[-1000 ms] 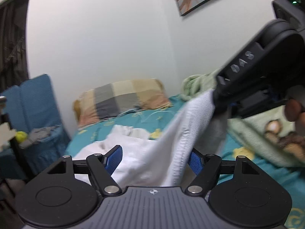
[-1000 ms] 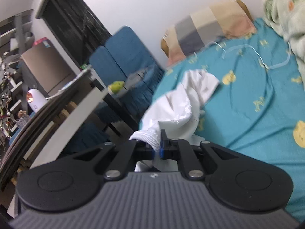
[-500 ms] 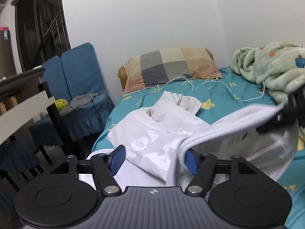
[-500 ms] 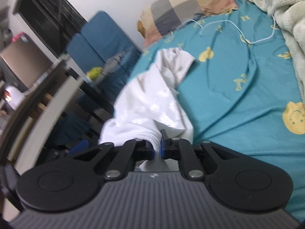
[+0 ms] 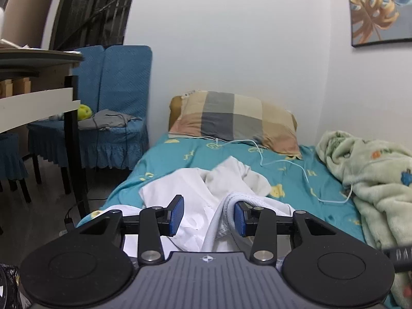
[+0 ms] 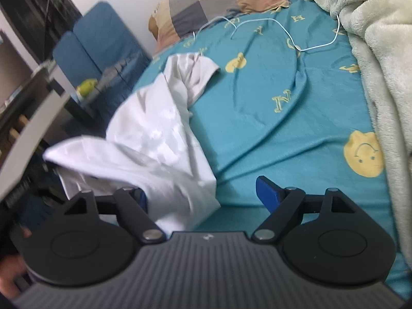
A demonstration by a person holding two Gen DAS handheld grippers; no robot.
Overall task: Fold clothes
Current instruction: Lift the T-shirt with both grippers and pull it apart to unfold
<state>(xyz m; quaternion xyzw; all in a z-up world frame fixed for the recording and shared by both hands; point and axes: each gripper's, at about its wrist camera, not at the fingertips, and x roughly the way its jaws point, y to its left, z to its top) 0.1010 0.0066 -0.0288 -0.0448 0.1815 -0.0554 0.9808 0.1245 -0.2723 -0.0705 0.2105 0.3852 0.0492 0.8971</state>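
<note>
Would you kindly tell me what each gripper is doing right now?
Left gripper: closing around the white garment, hem between the jaws, not yet clamped.
Right gripper: opening, garment released.

The crumpled white cotton garment (image 6: pixel 154 139) is blurring left of the fingers (image 6: pixel 267 193), its lower end hiding beneath them.

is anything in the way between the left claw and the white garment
Nothing visible: the white garment already has its ribbed hem between the closing left claw jaws, touching the right-side pad only.
</note>
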